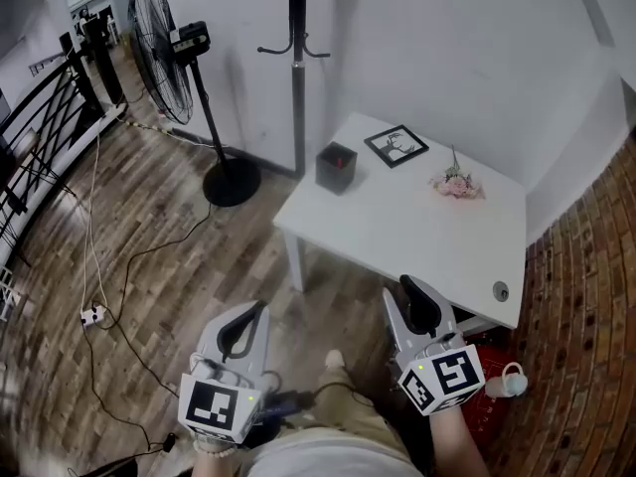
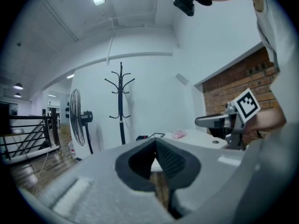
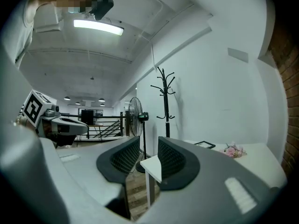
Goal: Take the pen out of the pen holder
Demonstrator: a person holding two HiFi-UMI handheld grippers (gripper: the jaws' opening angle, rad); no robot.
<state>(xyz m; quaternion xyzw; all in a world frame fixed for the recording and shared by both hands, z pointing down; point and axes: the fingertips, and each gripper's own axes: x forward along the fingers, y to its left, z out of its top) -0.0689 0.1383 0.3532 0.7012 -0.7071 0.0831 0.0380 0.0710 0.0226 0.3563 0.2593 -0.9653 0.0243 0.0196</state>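
A black square pen holder (image 1: 336, 167) stands near the far left corner of the white table (image 1: 397, 232); no pen shows in it from here. Both grippers hang well short of it, over the floor by the table's near side. My left gripper (image 1: 260, 308) is shut, its pads meeting at the tips with nothing between them (image 2: 154, 143). To its right, at the table's near edge, my right gripper (image 1: 407, 284) stands open with a narrow empty gap (image 3: 148, 146). The left gripper view shows the pen holder (image 2: 142, 137) small and far off.
A black picture frame (image 1: 396, 146) and pink flowers (image 1: 455, 184) lie on the table's far side. A coat rack (image 1: 295, 68) and a standing fan (image 1: 164, 43) rise behind the table. Cables and a power strip (image 1: 92, 316) lie on the wooden floor; a brick wall (image 1: 586, 296) is at right.
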